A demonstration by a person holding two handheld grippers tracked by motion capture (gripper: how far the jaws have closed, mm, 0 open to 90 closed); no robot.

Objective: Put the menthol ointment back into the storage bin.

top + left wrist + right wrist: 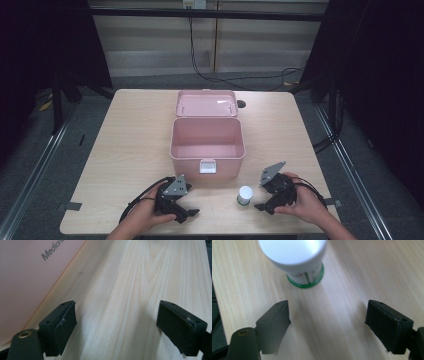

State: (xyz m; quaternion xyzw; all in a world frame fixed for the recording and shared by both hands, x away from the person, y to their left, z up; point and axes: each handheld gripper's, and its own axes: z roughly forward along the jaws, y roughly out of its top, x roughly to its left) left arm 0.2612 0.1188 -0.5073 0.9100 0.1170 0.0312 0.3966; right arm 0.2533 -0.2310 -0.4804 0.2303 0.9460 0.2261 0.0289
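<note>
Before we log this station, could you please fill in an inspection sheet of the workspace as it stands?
Surface: pale wood table, bare apart from the items listed.
Job's things: white bottle upright; pink box with lid open, nothing seen inside.
Clutter: nothing seen.
Grippers: left hand-held gripper open, empty; right hand-held gripper open, beside the bottle, apart from it.
Cables: black cable trails from the left hand-held gripper.
Surroundings: floor cables beyond the table.

Left gripper (187, 212) held low in left hand (145, 214), jaws wide apart, right gripper (264, 205) in right hand (302, 202), jaws likewise spread, pointing inward
</note>
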